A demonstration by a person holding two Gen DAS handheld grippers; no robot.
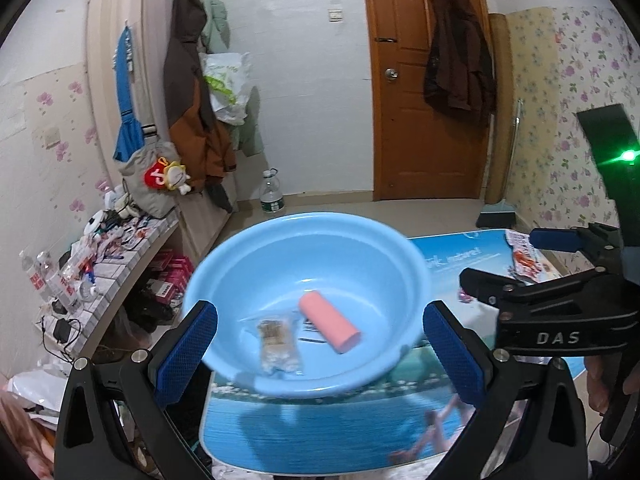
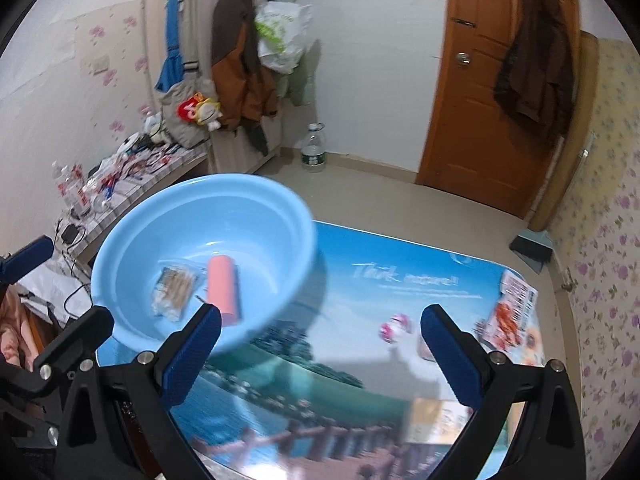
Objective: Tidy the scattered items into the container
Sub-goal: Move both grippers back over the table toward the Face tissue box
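**Next pickup: the small pink-white ball**

Ball (image 2: 395, 327) on table (image 2: 360, 280), right of blue basin (image 2: 120, 240) already holding pink cylinder (image 2: 224, 284) and snack packet (image 2: 174, 288). Both tongs (image 2: 320, 356) (image 1: 320, 352) wide open, empty. Best approached low, straddled, closed gently against rolling.

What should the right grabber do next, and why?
Probably ease the open right gripper forward to the small pink-and-white ball. It lies on the table just ahead, while the pink roll and snack packet are in the blue basin.

Floral-papered walls (image 1: 580, 60), orange wooden door (image 1: 424, 80), tiled floor (image 2: 380, 188), cluttered side shelf (image 1: 120, 264).
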